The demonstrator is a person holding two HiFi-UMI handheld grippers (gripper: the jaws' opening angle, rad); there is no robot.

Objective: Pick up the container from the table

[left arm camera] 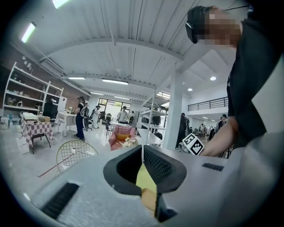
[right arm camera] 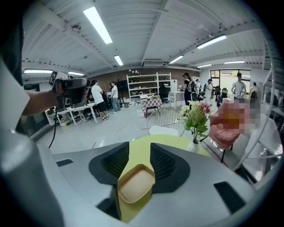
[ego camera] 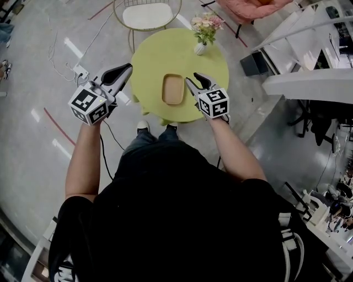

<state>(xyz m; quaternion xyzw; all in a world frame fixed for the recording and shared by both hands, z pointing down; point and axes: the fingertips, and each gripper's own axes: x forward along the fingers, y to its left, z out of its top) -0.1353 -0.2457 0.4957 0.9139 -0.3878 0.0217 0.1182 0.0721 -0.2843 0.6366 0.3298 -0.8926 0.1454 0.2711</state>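
Note:
A shallow tan rectangular container [ego camera: 173,89] sits empty near the front of a round yellow-green table [ego camera: 160,52]. My right gripper [ego camera: 194,80] hovers just right of it, above the table, jaws open. In the right gripper view the container [right arm camera: 135,184] shows low in the gap of the right gripper [right arm camera: 139,148], with neither pad touching it. My left gripper [ego camera: 127,69] hangs over the table's left edge, apart from the container. In its own view the left gripper [left arm camera: 142,153] has its pads meeting at the tips, and a sliver of the container [left arm camera: 148,199] shows below.
A small white vase of flowers [ego camera: 203,34] stands at the table's far right edge. A wire chair with a white seat [ego camera: 146,15] is behind the table. A power strip and cables [ego camera: 81,71] lie on the floor at left. White benches [ego camera: 309,82] stand at right.

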